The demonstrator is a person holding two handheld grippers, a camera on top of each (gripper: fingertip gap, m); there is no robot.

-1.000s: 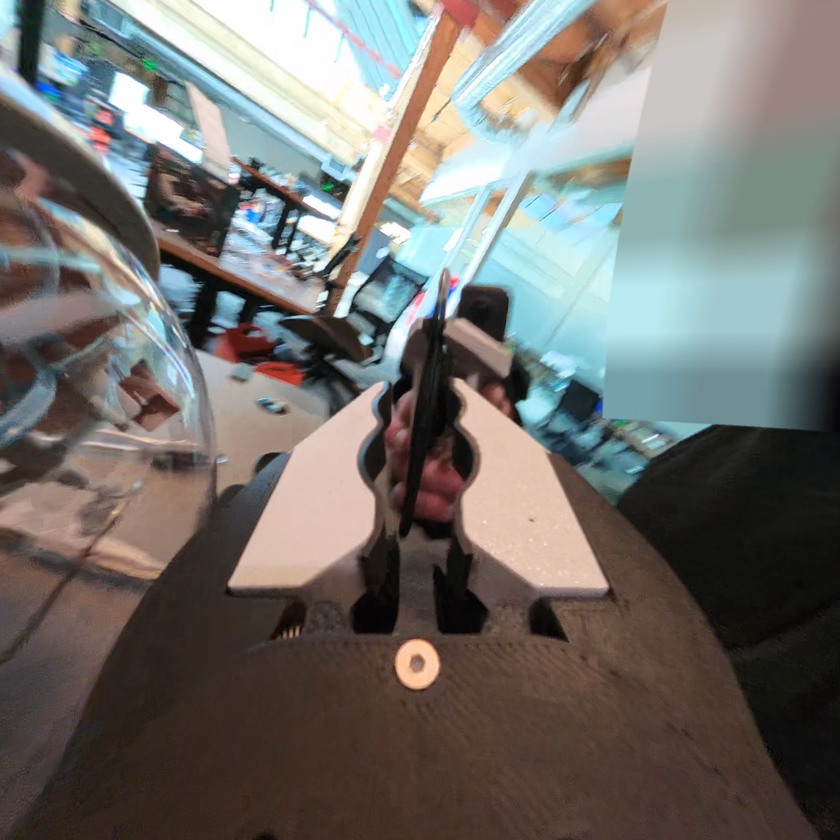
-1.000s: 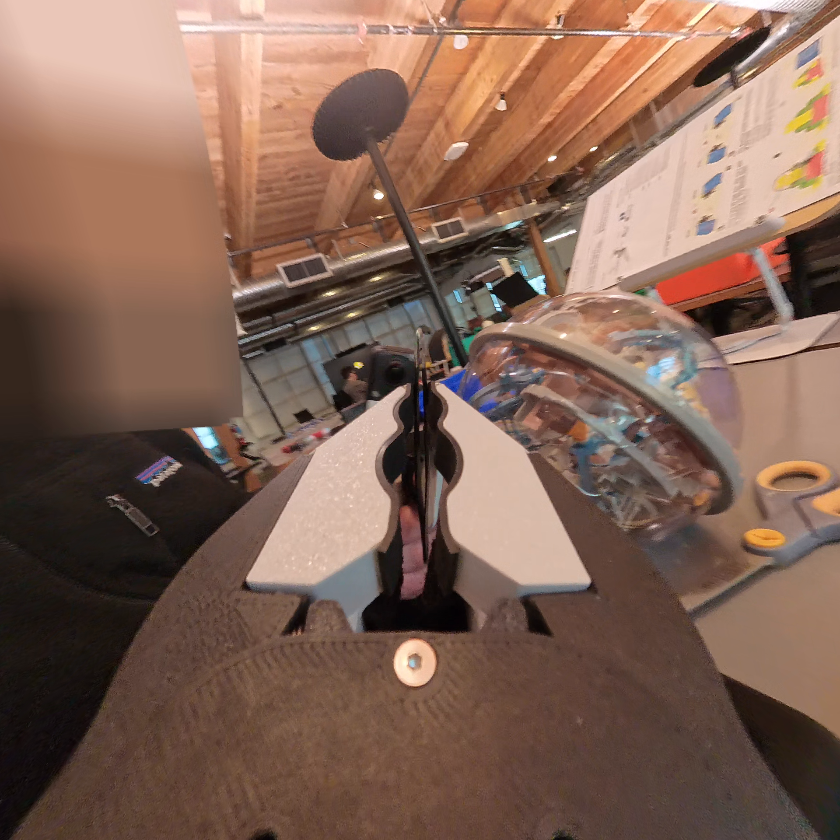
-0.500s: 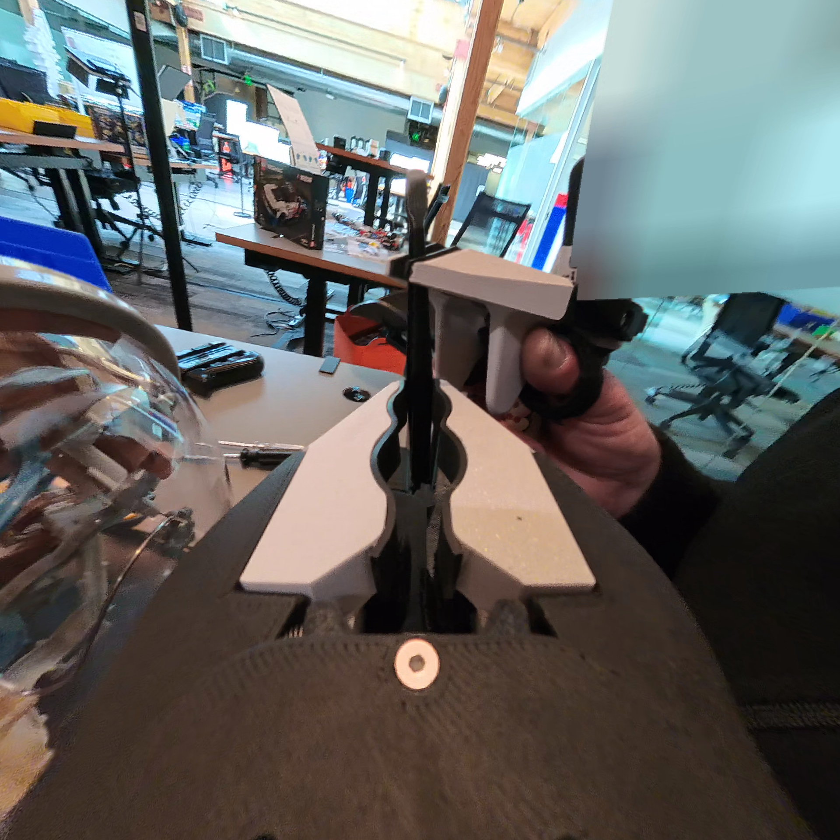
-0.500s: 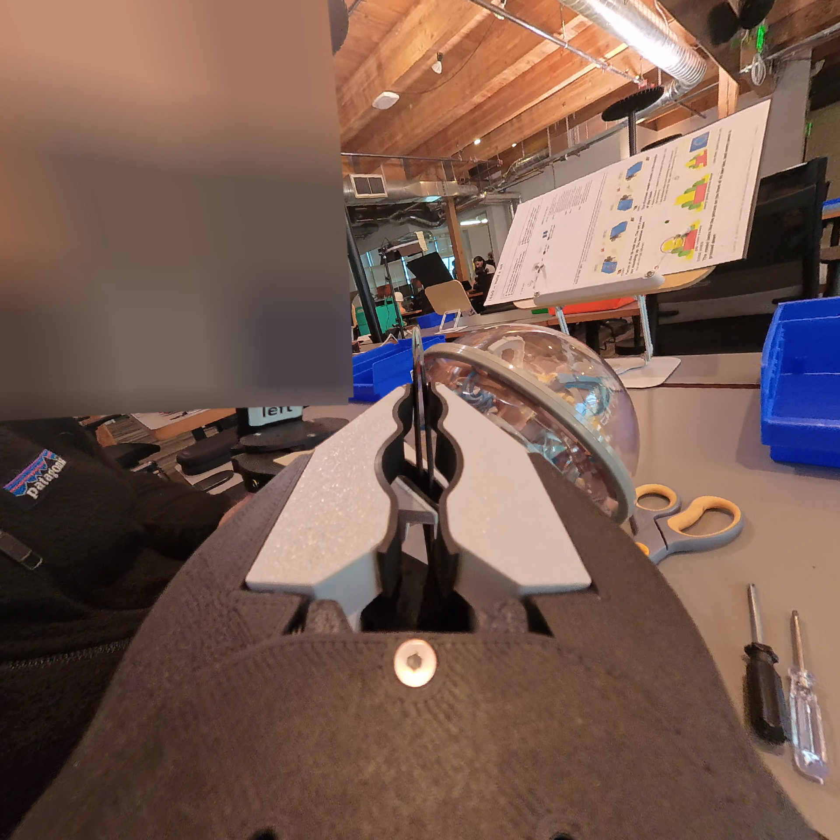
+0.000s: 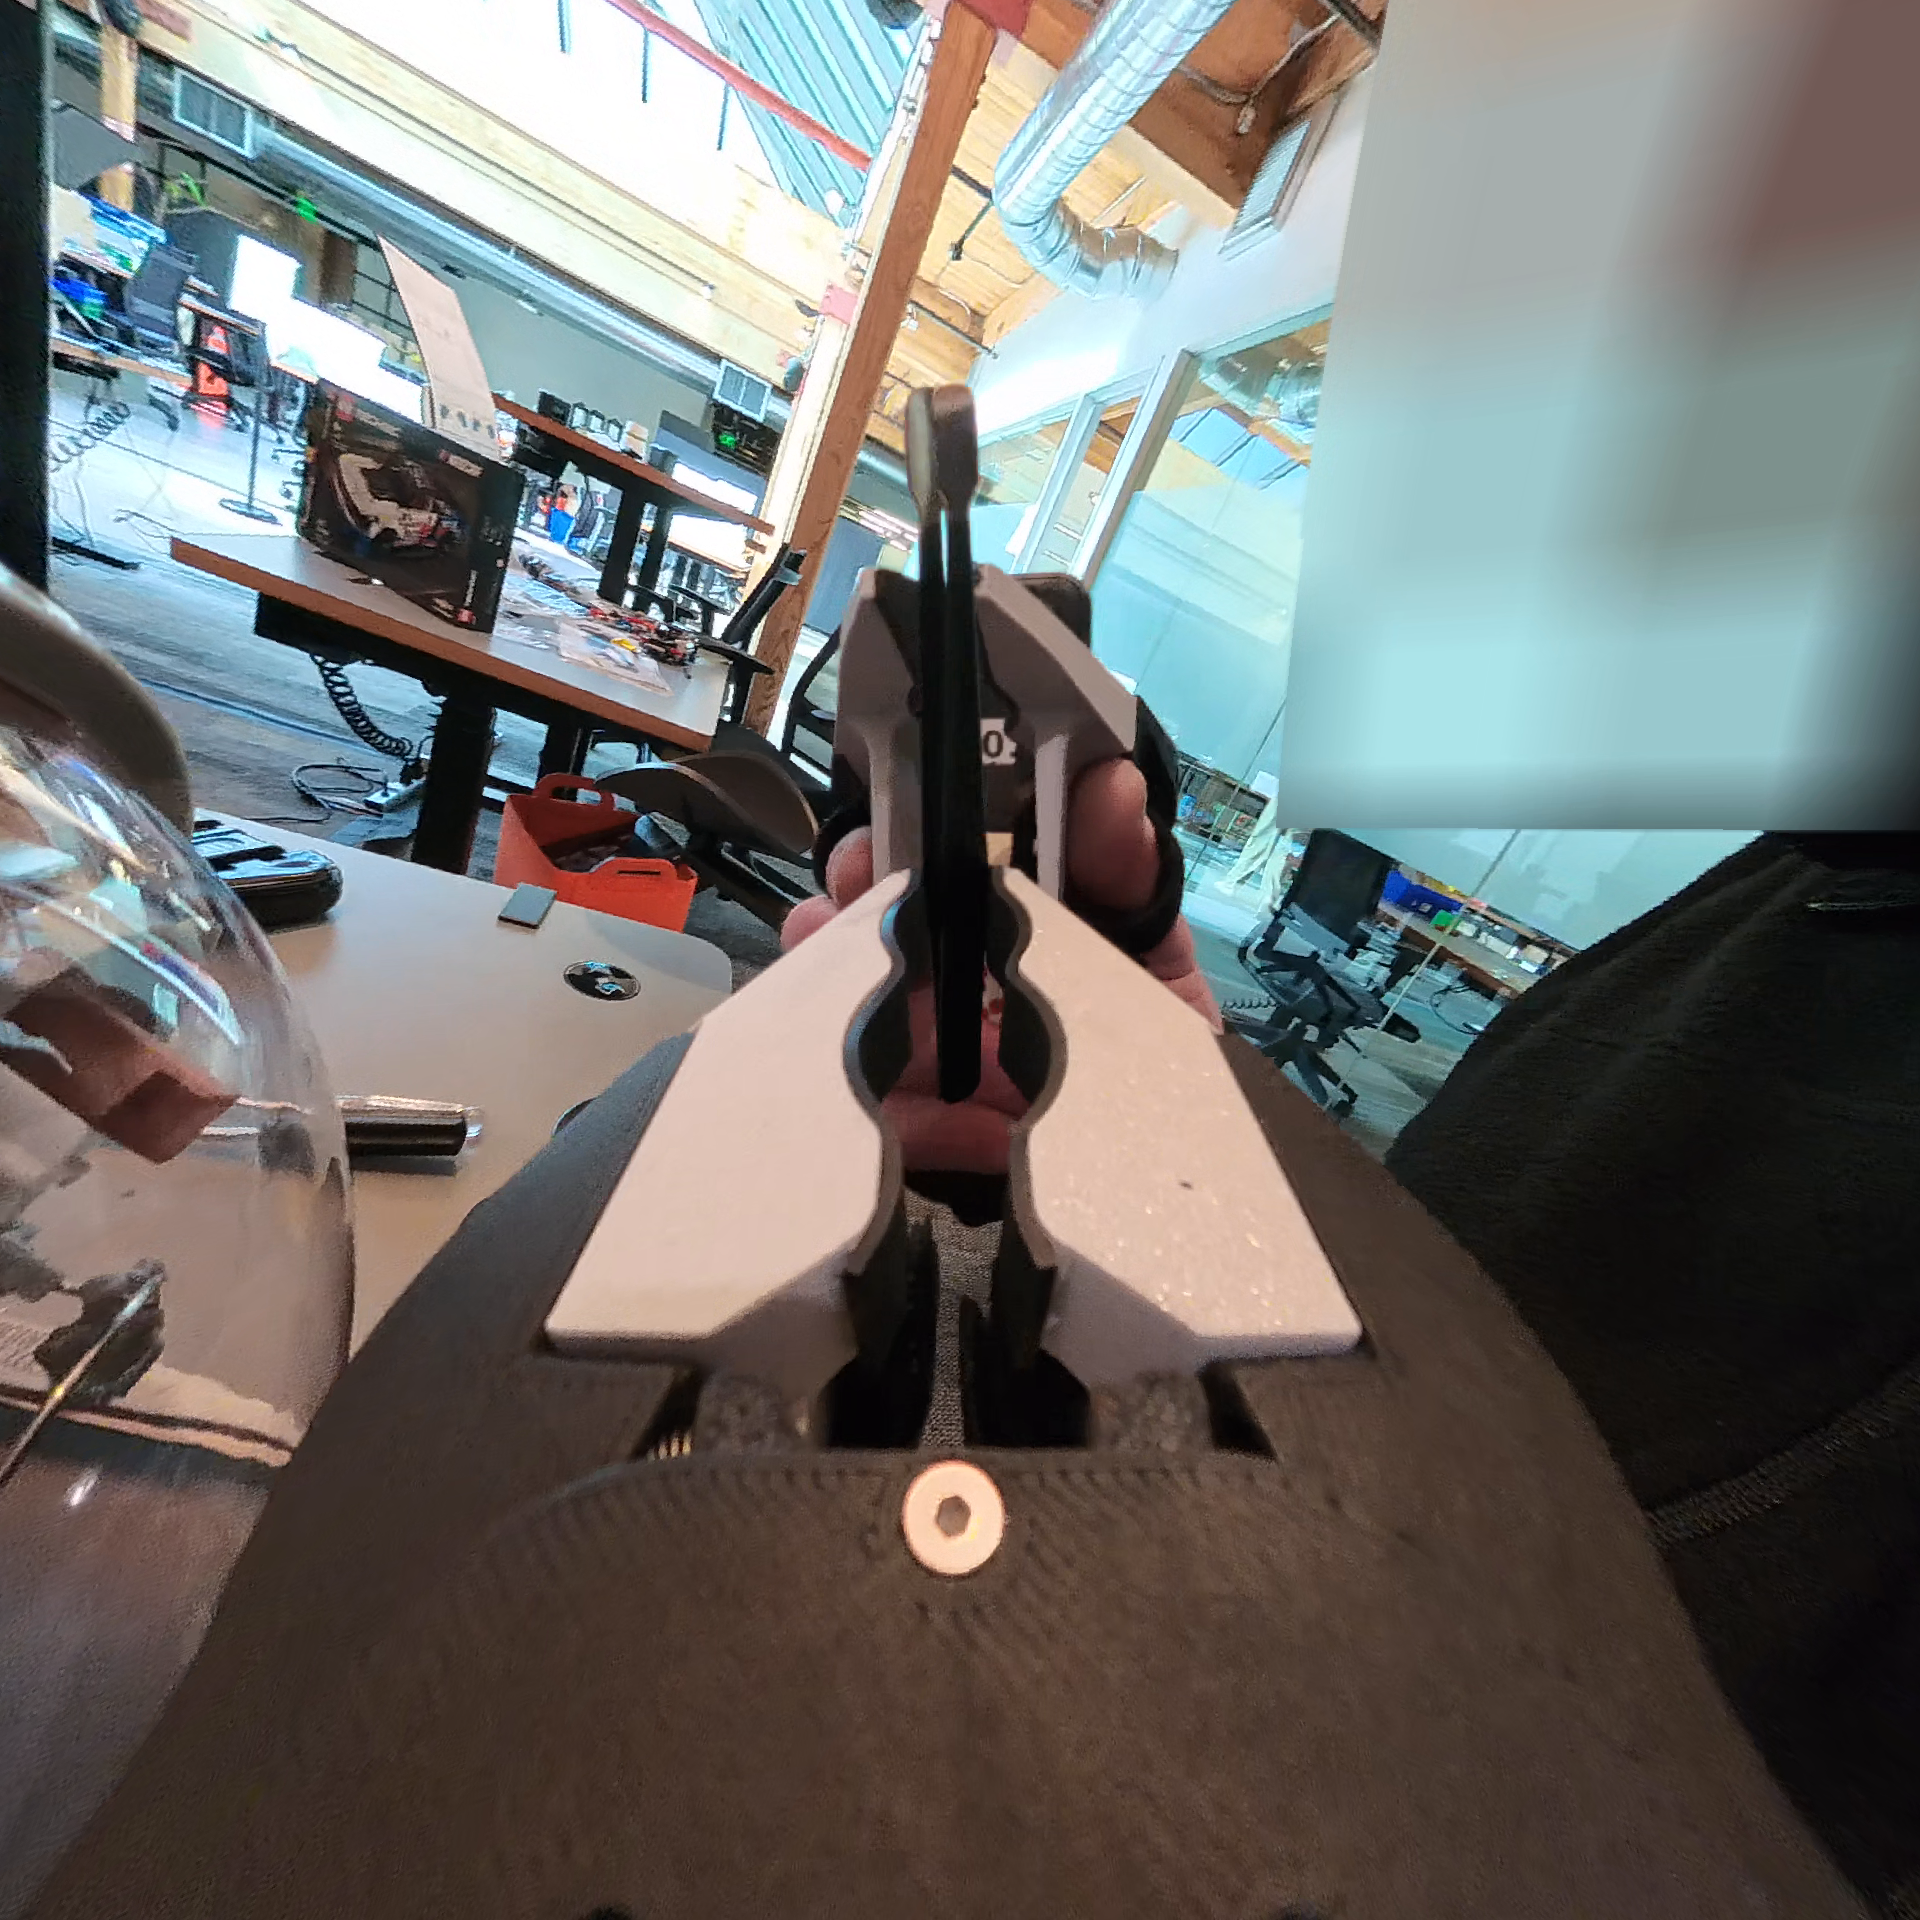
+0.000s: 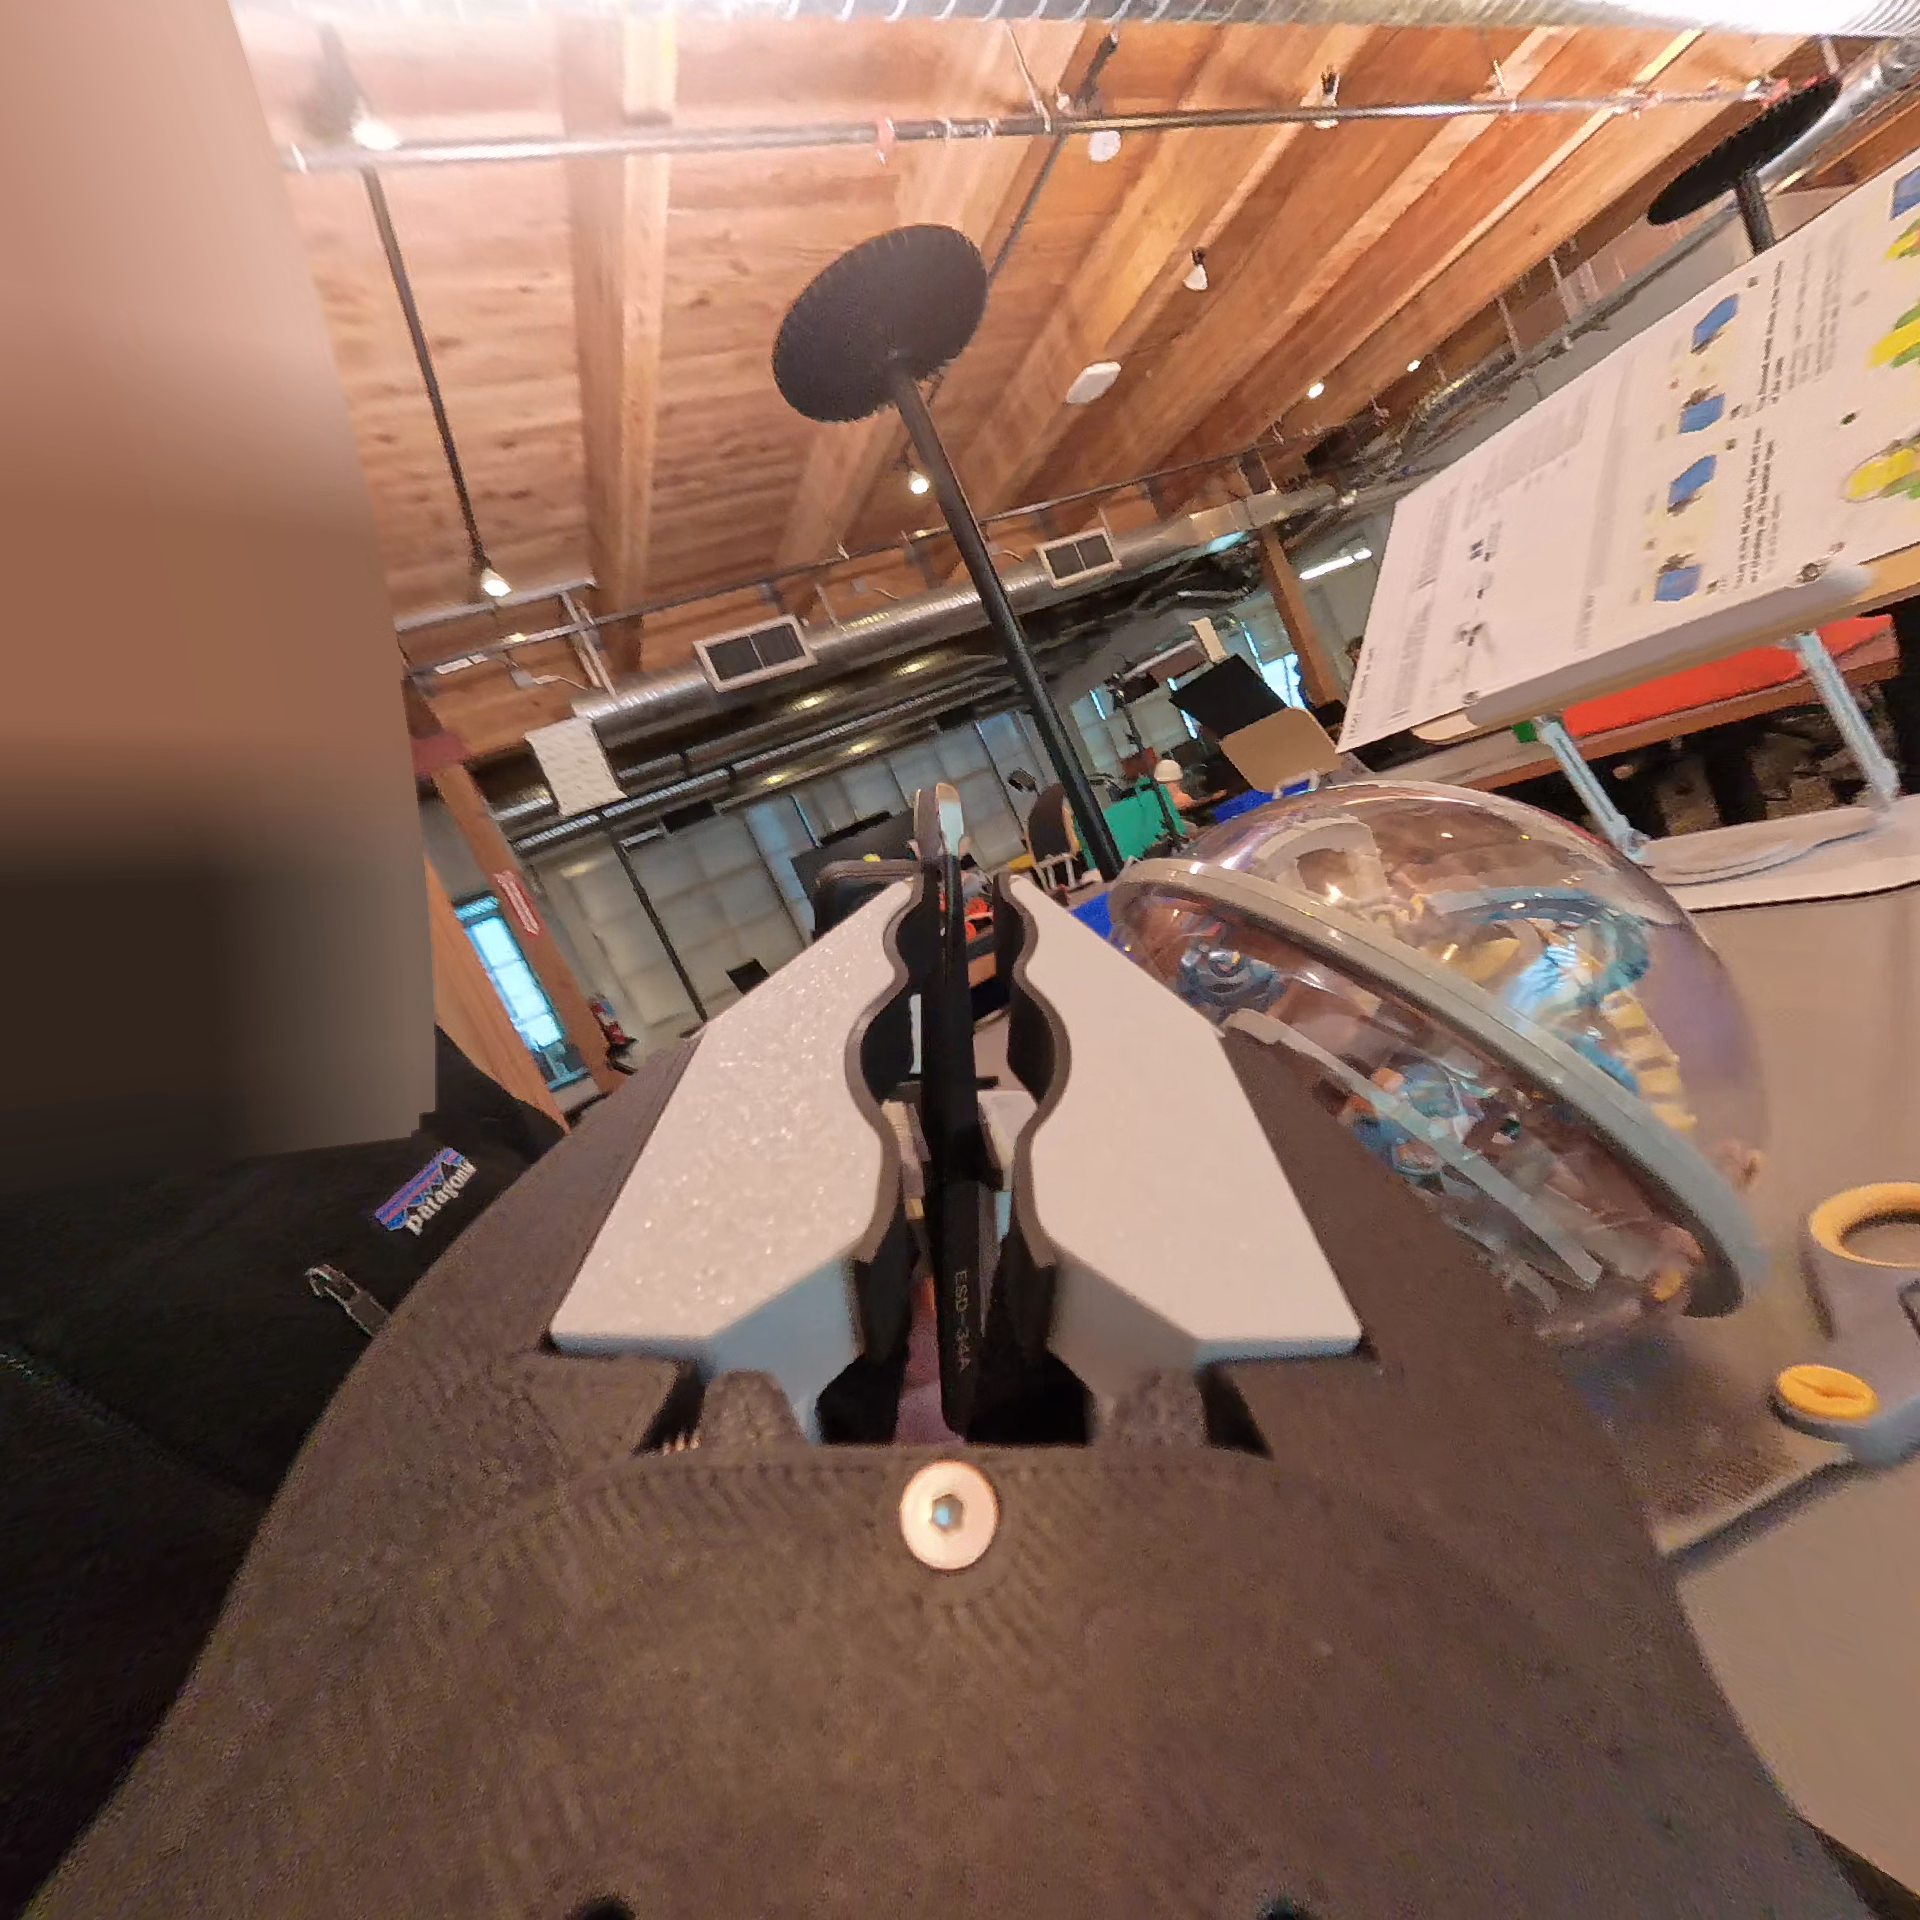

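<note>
The left gripper (image 5: 951, 904) has its two pale fingers drawn in until only a narrow slot is left, and in that slot stands a thin pair of black tweezers (image 5: 948, 790), upright and reaching past the fingertips. The far part of the tweezers runs between the fingers of the right gripper (image 5: 951, 613), which faces the left one head-on and is carried by a hand (image 5: 1127, 862) just behind it. In its own view the right gripper (image 6: 958, 883) is likewise almost closed, the tweezers (image 6: 954, 1143) lying against its left finger with a sliver of gap on the other side, so how hard it pinches cannot be told. The tweezers are thus held in the air between both grippers, above the near edge of the table (image 5: 468, 997). On the table just beside the grippers sits a clear ball (image 6: 1455, 1039) with a grey rim and a coloured maze inside, showing also at the left edge of the left view (image 5: 125, 1039); scissors (image 6: 1860, 1247) with yellow-lined handles lie touching or just behind it, and a screwdriver (image 5: 405, 1117) lies on its other side. A dark jacket (image 5: 1662, 1143) fills the side nearest the person. Compared with half a second ago, the right view has tipped up toward the ceiling, losing the blue bin and screwdrivers, and the right gripper, then turned aside, now meets the left squarely
</note>
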